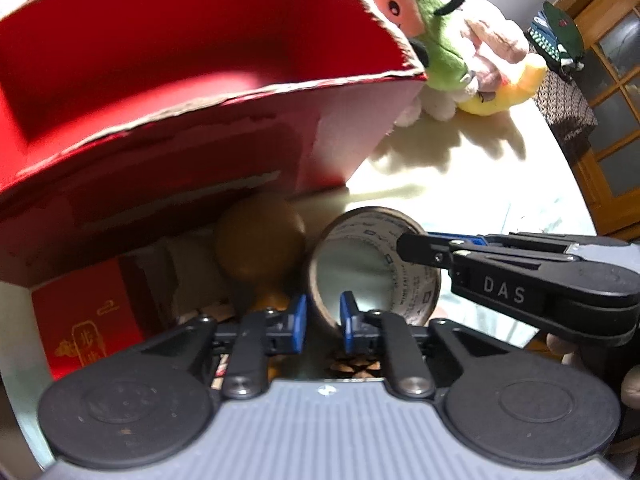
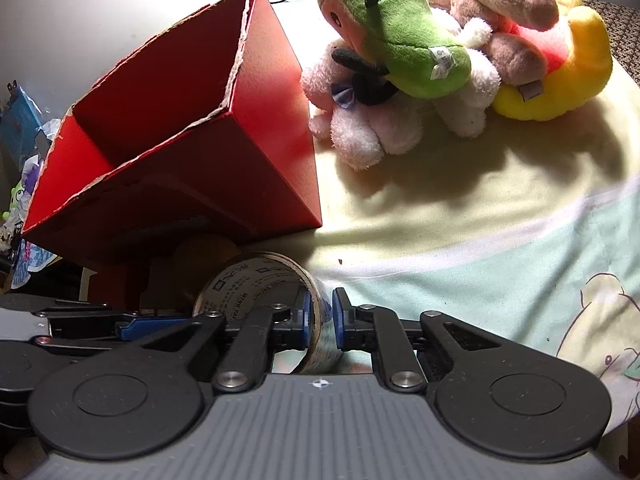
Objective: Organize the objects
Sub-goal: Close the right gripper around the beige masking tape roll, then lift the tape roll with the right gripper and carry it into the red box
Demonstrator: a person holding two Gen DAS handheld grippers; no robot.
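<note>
Both grippers, left gripper (image 1: 323, 322) and right gripper (image 2: 320, 318), pinch opposite walls of the tape roll (image 1: 374, 266).

We find the open cardboard box (image 2: 192, 136) at left on the tablecloth (image 2: 460, 248), the plush toys (image 2: 420, 64) heaped just right of it, and the tape roll (image 2: 256, 280) in front, beside a gourd (image 1: 260, 236).

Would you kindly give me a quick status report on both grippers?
Both grippers, left and right, shut on the tape roll. Red box empty, just beyond. Plush toys untouched.
</note>
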